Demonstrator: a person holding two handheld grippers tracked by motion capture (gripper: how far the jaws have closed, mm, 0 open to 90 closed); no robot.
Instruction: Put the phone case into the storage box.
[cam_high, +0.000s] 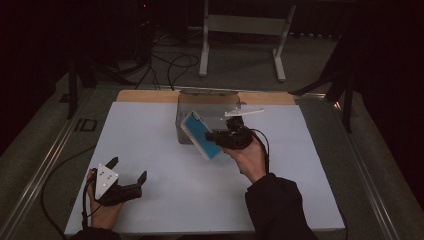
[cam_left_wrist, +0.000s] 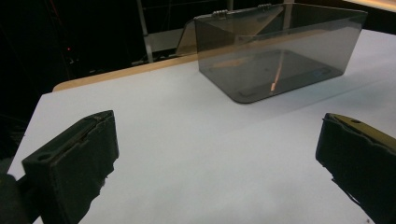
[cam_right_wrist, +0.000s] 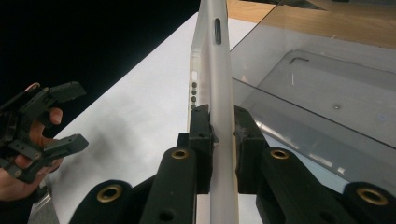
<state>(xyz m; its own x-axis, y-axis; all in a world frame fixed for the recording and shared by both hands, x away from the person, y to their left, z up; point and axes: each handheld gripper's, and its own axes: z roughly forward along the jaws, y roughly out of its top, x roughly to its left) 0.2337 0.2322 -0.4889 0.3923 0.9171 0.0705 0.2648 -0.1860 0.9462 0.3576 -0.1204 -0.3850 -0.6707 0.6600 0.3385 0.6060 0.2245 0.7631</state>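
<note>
A phone (cam_high: 201, 136) in a light blue case with a pale rim is held on edge, tilted, above the white table. My right gripper (cam_high: 220, 136) is shut on its lower end. In the right gripper view the pads (cam_right_wrist: 201, 126) press both faces of the phone (cam_right_wrist: 212, 60), right beside the near wall of a clear smoky-grey box (cam_right_wrist: 317, 93). The box (cam_high: 186, 107) stands open at the back middle of the table, its lid tipped back. My left gripper (cam_high: 128, 168) rests at the front left, open, with nothing between its jaws (cam_left_wrist: 219, 140).
The white sheet (cam_high: 150, 140) covers the table, with a wooden strip (cam_high: 145, 95) showing along its far edge. A white metal stand (cam_high: 240, 30) and cables (cam_high: 170, 65) lie on the floor behind. Dark surroundings ring the table.
</note>
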